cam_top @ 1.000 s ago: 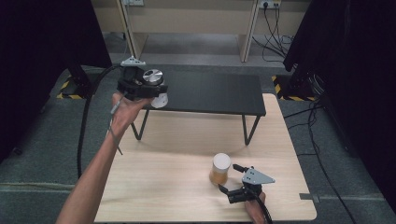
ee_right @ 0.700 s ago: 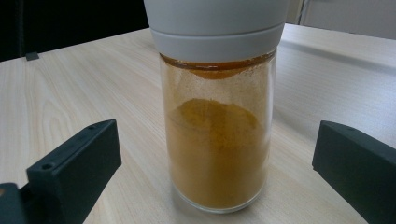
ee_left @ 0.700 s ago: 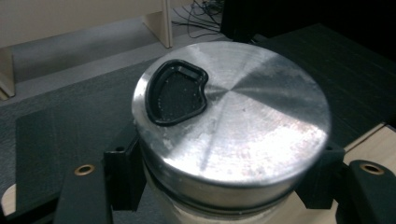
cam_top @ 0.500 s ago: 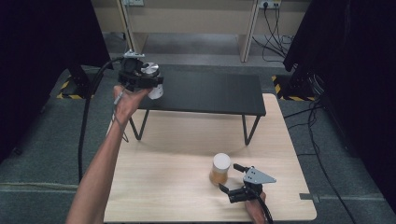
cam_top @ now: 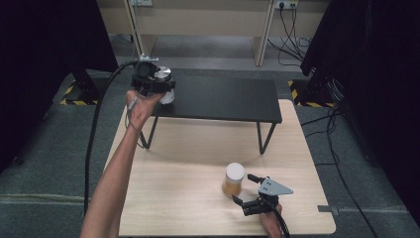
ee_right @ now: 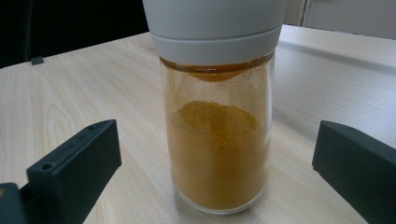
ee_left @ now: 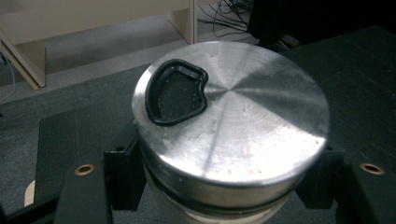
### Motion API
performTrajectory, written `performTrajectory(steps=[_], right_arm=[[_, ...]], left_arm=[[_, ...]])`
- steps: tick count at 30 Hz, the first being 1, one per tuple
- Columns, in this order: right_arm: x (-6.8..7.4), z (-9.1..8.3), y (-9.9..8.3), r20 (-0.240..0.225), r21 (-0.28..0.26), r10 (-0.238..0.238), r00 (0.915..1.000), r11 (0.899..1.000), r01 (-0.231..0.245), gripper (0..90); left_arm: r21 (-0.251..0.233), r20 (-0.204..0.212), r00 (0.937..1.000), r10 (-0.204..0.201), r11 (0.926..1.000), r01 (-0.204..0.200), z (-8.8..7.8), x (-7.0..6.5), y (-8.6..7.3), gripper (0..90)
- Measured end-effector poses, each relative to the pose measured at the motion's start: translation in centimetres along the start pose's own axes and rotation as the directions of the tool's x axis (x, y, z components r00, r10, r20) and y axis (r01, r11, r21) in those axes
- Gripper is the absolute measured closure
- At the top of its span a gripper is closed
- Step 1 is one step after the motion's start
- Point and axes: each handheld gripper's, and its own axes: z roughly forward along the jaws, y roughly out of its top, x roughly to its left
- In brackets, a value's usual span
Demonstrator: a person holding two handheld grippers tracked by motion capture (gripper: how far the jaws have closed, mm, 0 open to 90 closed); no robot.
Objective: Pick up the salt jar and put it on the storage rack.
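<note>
My left gripper is shut on a jar with a brushed metal lid that has a black oval opening; its jaws clamp the jar just under the lid. It holds the jar over the left end of the black shelf. A glass jar of orange powder with a white cap stands upright on the wooden table. Just to that jar's right my right gripper is open, its jaws wide on either side of the spice jar without touching it.
The black shelf stands on thin metal legs at the table's far side, its right part bare. A thick cable trails from the left gripper down the table's left side. Cables and black stands lie on the floor to the right.
My left gripper has carried the metal-lidded jar to the right and slightly down, over the shelf's left end. The right gripper and the spice jar have stayed put.
</note>
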Motion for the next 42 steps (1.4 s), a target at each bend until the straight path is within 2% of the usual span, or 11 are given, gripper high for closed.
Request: performTrajectory(steps=[7,13,19,24,27,31,34,37,39,40,42], right_arm=[[-0.1,0.0,0.0,-0.002,-0.002,0.0,1.0,1.0,0.0,1.0],[-0.1,0.0,0.0,-0.002,-0.003,0.0,1.0,1.0,0.0,1.0],[0.0,0.0,0.0,-0.001,-0.002,-0.001,1.0,1.0,0.001,1.0],[0.0,0.0,0.0,0.001,0.0,-0.005,1.0,1.0,0.005,1.0],[0.1,0.0,0.0,0.002,0.001,-0.006,1.0,1.0,0.006,1.0],[0.1,0.0,0.0,0.002,0.001,-0.007,1.0,1.0,0.007,1.0],[0.0,0.0,0.0,-0.002,0.0,-0.006,1.0,1.0,0.006,1.0],[0.0,0.0,0.0,-0.003,0.002,-0.007,1.0,1.0,0.007,1.0],[0.0,0.0,0.1,-0.004,0.003,-0.009,1.0,1.0,0.009,1.0],[0.0,0.0,0.1,-0.005,0.003,-0.009,0.9999,1.0,0.009,1.0],[0.0,0.1,0.1,-0.007,0.004,-0.011,0.9999,1.0,0.011,1.0]], left_arm=[[0.006,-0.009,0.9998,-0.018,0.9998,0.018,0.7,0.3,-0.3,31.4],[0.024,-0.024,0.9996,0.016,0.9996,-0.015,1.3,-0.1,-0.6,31.4],[0.022,-0.015,0.9998,0.013,0.9997,-0.013,1.2,0.2,-0.8,31.2],[-0.018,-0.005,1.0,0.003,0.9998,-0.003,1.1,0.5,-1.9,30.9],[0.022,-0.009,0.9999,0.009,0.9997,-0.009,1.5,0.5,-1.5,30.4],[0.058,-0.011,0.9998,0.014,0.9982,-0.013,2.0,0.6,-1.5,13.8],[0.021,-0.01,0.9997,0.02,0.9996,-0.02,1.6,0.4,-2.1,3.5],[-0.069,0.023,0.9997,-0.001,0.9976,0.002,0.5,1.0,-3.8,0.2],[-0.073,-0.029,0.9992,-0.026,0.9971,0.024,-0.2,0.5,-4.2,0.1],[-0.072,-0.039,0.9983,-0.043,0.9966,0.04,-0.5,0.4,-4.4,0.1],[-0.098,-0.035,0.9988,-0.036,0.9947,0.032,-1.6,0.5,-5.3,0.1]])
